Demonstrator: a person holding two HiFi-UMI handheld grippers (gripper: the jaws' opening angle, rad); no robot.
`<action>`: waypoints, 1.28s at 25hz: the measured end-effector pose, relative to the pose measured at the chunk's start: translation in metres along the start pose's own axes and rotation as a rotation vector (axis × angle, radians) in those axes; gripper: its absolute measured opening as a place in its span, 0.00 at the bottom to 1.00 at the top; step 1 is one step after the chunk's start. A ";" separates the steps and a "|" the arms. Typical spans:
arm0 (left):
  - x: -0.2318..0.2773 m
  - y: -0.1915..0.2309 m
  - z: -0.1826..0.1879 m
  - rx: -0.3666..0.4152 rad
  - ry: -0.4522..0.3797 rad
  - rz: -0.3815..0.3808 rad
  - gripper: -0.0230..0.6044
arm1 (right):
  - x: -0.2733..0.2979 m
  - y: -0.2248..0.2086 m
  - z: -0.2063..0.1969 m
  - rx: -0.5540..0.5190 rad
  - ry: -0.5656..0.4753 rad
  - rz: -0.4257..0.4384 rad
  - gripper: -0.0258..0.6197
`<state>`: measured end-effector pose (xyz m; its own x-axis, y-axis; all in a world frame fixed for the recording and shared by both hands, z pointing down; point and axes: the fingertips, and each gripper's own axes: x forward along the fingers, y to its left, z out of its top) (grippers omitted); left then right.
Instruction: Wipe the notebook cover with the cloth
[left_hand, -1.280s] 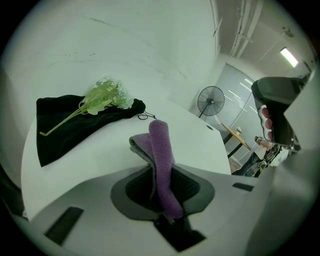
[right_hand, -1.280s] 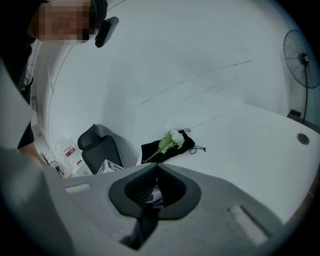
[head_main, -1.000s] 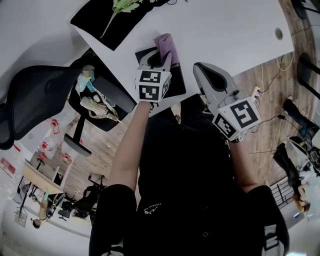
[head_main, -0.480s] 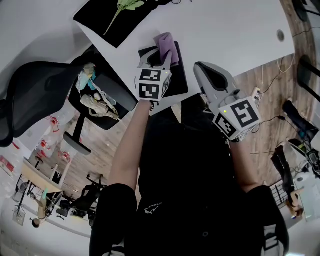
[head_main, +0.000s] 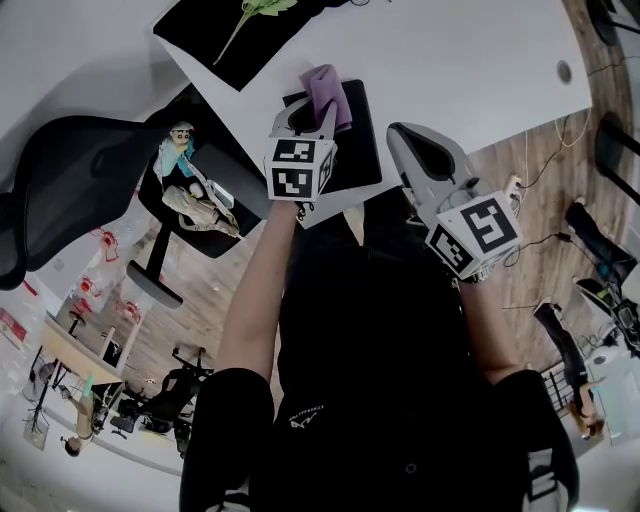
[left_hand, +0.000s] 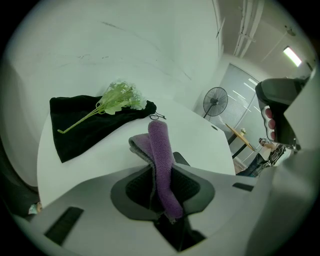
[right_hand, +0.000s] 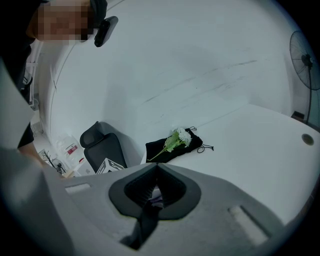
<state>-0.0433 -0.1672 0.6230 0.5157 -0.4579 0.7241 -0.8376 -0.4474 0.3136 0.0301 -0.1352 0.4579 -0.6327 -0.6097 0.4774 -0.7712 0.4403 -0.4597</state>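
Bright, even light, fisheye edges, sharp

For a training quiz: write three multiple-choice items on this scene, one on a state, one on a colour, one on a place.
1. The left tongs are: A wide open; B shut on the cloth; C shut on the flowers.
2. The cloth is: A green; B yellow; C purple.
3. The flowers lie on: A the black bag; B the cloth; C the notebook.

Key: 1 B, the cloth is pinched between the jaws in the left gripper view. 2 C, it shows purple in both views. 3 A, the stems rest on the black bag, apart from the notebook.
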 end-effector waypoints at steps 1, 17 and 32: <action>-0.001 0.001 0.000 -0.001 -0.001 0.002 0.17 | 0.000 0.000 0.000 0.000 0.001 0.001 0.05; -0.016 0.017 -0.005 -0.007 -0.010 0.021 0.17 | 0.009 0.022 -0.006 -0.016 0.014 0.023 0.05; -0.027 0.033 -0.008 -0.025 -0.016 0.054 0.17 | 0.006 0.020 -0.008 -0.013 0.014 0.012 0.05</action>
<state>-0.0861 -0.1634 0.6181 0.4722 -0.4935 0.7304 -0.8685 -0.4024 0.2896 0.0102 -0.1247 0.4574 -0.6425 -0.5952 0.4827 -0.7646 0.4561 -0.4554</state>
